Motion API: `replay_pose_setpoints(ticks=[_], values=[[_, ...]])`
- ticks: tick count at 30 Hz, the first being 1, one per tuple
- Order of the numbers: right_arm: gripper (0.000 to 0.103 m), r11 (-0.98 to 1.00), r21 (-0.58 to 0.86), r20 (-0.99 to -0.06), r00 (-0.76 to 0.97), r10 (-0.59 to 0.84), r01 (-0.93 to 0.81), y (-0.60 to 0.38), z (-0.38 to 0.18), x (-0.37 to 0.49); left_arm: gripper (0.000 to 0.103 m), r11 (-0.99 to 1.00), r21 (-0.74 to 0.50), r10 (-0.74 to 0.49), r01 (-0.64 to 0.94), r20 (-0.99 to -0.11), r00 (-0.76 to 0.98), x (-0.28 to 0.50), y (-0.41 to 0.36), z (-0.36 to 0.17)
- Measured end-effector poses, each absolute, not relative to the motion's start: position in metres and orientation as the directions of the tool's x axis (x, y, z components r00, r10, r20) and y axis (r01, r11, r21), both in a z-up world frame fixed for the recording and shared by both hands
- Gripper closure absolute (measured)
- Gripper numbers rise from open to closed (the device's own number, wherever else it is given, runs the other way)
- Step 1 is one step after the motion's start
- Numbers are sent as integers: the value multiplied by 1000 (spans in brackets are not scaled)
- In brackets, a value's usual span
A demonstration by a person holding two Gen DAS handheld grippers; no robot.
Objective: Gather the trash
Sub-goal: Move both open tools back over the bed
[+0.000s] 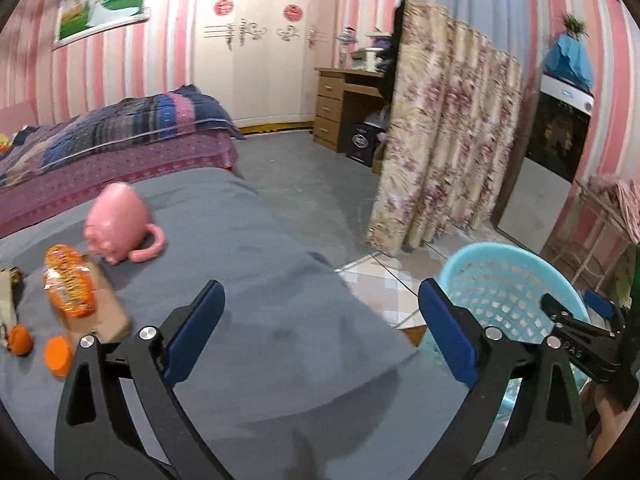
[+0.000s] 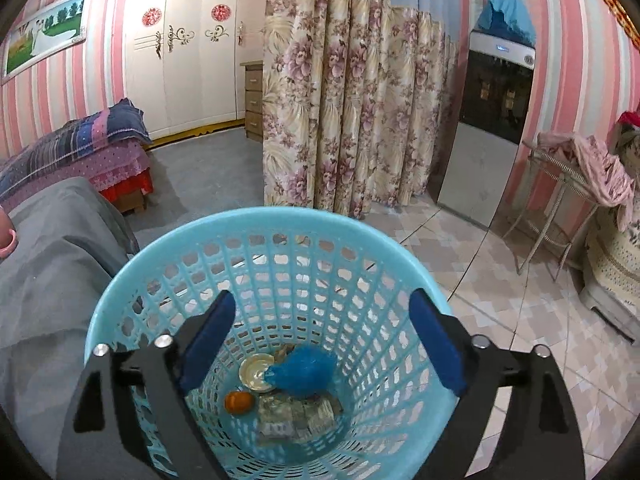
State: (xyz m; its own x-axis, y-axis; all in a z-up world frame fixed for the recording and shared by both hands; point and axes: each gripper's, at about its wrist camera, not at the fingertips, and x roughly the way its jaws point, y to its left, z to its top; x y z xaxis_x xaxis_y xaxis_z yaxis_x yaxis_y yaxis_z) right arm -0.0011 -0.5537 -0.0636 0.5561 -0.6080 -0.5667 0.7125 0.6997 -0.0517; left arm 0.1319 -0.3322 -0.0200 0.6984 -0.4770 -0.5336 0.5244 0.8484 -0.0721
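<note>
A light blue basket [image 2: 280, 224] stands on the tiled floor beside a grey-covered table [image 1: 248, 264]. Inside it lie a blue fluffy ball [image 2: 306, 370], a round metal lid [image 2: 256, 372], a small orange thing [image 2: 239, 402] and a crumpled wrapper [image 2: 296, 416]. My right gripper [image 2: 320, 340] hangs open above the basket, nothing between its fingers; it also shows in the left wrist view as the right gripper [image 1: 576, 308]. My left gripper [image 1: 320, 320] is open over the grey cloth, empty. Left of it lie an orange snack packet [image 1: 70, 280], an orange cap [image 1: 58, 356] and an orange ball [image 1: 20, 338].
A pink pig-shaped mug [image 1: 116, 226] stands on the cloth behind the packet, which rests on a brown board [image 1: 108, 312]. The basket [image 1: 512, 280] sits right of the table's edge. A floral curtain [image 2: 340, 100], a bed [image 1: 120, 140] and a wire stand [image 2: 560, 184] surround the tiled floor.
</note>
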Motion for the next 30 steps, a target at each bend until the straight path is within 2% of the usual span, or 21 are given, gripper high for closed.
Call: replay_pose_setpoints(ticks=[4, 6, 15, 23, 30], values=[[14, 675, -45, -555, 543, -630, 736, -551, -55, -4, 8, 880, -40, -423, 474, -520, 742, 136, -298, -9], [6, 662, -28, -551, 541, -635, 749, -550, -52, -6, 8, 894, -31, -397, 447, -518, 757, 137, -277, -4], [5, 706, 3, -513, 607, -607, 708, -517, -28, 6, 6, 961, 7, -229, 276, -537, 812, 133, -187, 3], [5, 851, 54, -484, 759, -435, 522, -439, -10, 47, 6, 983, 78, -97, 164, -537, 838, 133, -127, 7], [5, 941, 38, -488, 828, -276, 336, -361, -5, 95, 6, 995, 57, -36, 81, -556, 830, 149, -75, 1]])
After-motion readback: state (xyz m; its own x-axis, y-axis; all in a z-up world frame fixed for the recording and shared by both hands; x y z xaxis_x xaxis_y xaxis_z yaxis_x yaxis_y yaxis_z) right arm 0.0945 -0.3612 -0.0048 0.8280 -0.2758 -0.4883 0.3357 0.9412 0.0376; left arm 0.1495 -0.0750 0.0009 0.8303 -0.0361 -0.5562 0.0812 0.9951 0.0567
